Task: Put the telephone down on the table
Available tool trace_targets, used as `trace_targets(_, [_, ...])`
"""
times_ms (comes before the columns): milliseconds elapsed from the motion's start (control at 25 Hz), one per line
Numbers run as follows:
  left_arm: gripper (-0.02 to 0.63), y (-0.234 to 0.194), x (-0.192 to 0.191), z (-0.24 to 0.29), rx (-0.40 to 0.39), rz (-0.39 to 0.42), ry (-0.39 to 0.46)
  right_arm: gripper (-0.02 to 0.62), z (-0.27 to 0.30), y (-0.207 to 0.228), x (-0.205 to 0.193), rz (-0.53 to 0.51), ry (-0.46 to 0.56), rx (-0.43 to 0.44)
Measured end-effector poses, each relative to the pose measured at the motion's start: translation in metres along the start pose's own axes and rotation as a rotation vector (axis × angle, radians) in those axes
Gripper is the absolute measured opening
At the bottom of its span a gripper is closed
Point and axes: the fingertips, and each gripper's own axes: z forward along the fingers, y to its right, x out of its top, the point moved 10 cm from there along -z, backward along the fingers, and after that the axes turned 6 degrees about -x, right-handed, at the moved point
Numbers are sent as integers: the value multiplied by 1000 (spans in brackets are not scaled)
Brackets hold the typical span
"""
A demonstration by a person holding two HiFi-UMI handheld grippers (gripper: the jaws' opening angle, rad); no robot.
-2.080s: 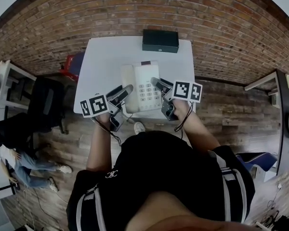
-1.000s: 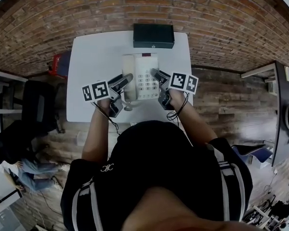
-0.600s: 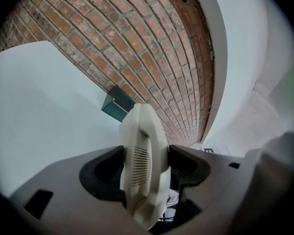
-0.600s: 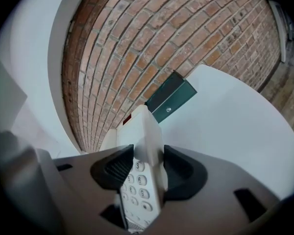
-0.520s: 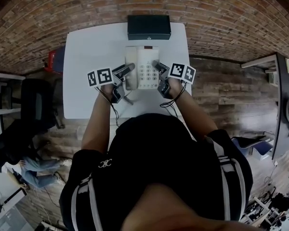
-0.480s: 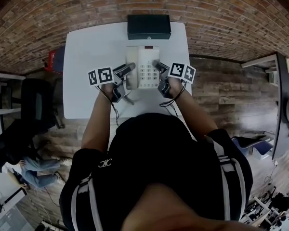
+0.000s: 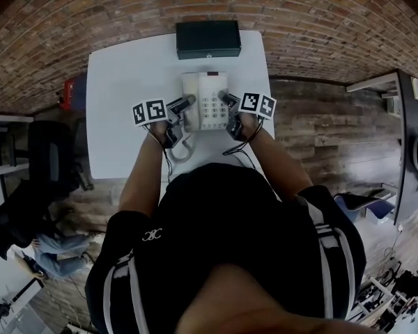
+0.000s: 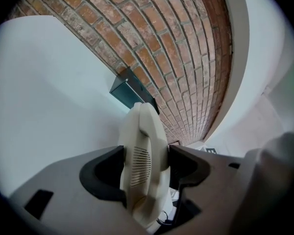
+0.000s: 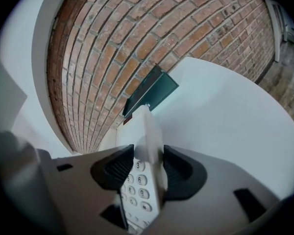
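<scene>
Telephone (image 7: 205,101), cream, keypad up: over the middle of the white bench (image 7: 125,103), just near of a dark box (image 7: 208,39) at the far edge. Whether it touches the bench cannot be told.
Left tongs (image 7: 184,106): pinching the telephone's left, handset side.
Right tongs (image 7: 226,100): pinching its right, keypad edge.
Cord (image 7: 181,148): trailing from the telephone toward the near edge.

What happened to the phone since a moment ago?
The telephone went forward over the table, from the near edge toward the black box. Nothing was let go: the left gripper and right gripper stay clamped on its sides. The box stayed put.
</scene>
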Motion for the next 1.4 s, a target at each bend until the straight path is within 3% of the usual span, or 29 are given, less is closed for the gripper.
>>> trace_targets(320, [285,-20,-9,12,1,-30,-27,172,9,16,-8,13,-15,-36])
trace_targets(520, [288,-30,-19,14,-14,-31,-52,183,11,20,-12,-32,-11,-32])
trace_targets(880, [301,-32,-23,13,-18,-30,-24,183,11,20,-14,-47,14,-33])
trace_targets(1080, [308,-19,-29,14,20,123,0,183,7,15,-18,-116,71,-72])
trace_targets(1280, [308,7,-14,-7,101,302,140,183,-16,10,-2,-180,249,-88])
trace_targets(1320, [307,17,-10,-13,122,356,171,176,-22,6,2,-207,287,-92])
trace_targets(1400, [276,39,-3,-24,152,464,230,102,-34,-5,10,-275,360,-85])
